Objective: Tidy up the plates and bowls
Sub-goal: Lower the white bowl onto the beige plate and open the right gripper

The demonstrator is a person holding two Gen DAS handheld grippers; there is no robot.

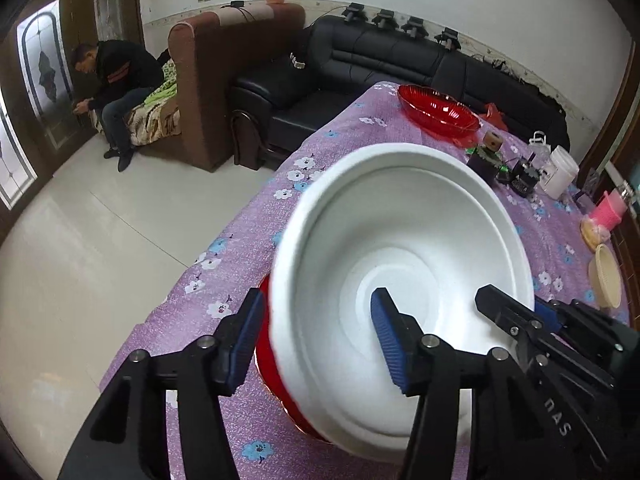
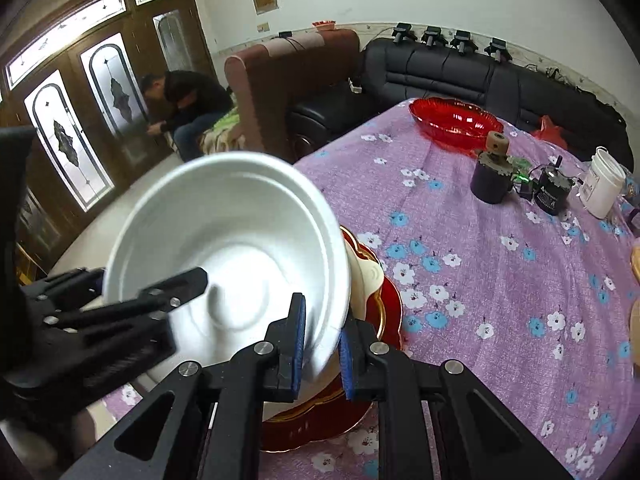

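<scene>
A white foam bowl (image 1: 404,272) is held tilted above a red gold-rimmed plate (image 2: 384,308) that carries a cream plate (image 2: 366,276). My left gripper (image 1: 316,336) straddles the bowl's left rim, one pad outside and one inside, with a wide gap; it looks open. My right gripper (image 2: 322,344) is shut on the bowl's (image 2: 224,248) near rim. The right gripper also shows in the left wrist view (image 1: 516,312), and the left one in the right wrist view (image 2: 152,292).
A purple flowered cloth (image 2: 500,280) covers the table. A red glass bowl (image 2: 456,120) stands at the far end, with dark motors (image 2: 492,176), a white jar (image 2: 604,188), a pink cup (image 1: 610,210) and cream bowls (image 1: 606,276) at the right. Sofas and a seated man (image 1: 116,84) lie beyond.
</scene>
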